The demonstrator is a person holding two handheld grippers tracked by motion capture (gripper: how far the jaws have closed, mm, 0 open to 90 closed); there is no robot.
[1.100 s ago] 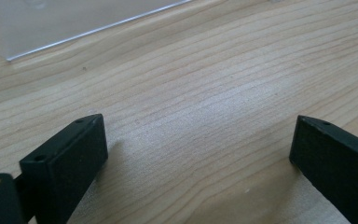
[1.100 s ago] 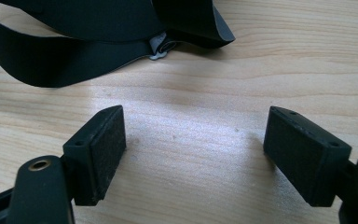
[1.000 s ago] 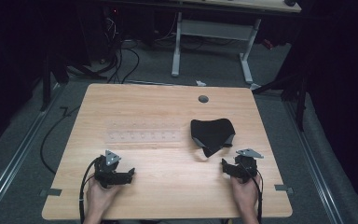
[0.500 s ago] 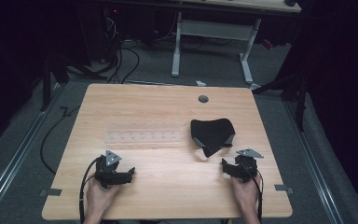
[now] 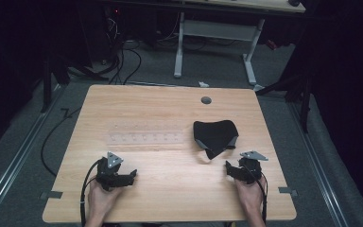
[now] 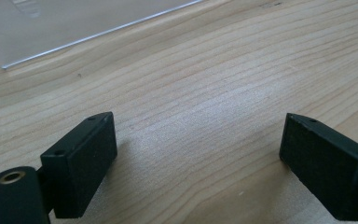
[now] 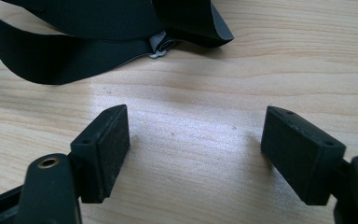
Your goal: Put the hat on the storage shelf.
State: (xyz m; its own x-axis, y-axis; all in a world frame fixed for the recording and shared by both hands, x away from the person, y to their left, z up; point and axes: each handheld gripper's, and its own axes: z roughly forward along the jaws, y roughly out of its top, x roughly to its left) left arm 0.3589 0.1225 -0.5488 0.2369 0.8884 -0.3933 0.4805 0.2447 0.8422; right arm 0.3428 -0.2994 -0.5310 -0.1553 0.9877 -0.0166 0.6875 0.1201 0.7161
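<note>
A black fabric item with a strap lies right of centre on the wooden table. In the right gripper view the black fabric item lies just beyond the jaws, its strap curving left. My right gripper rests near the front right, just below the fabric, open and holding nothing. My left gripper rests near the front left, open over bare wood. A clear plastic sheet lies flat at mid-table, and the clear plastic sheet's edge shows ahead of the left jaws.
A small grey round grommet sits near the table's far edge. Cables trail from both grippers toward the front edge. Behind the table stands a white desk frame on a grey floor.
</note>
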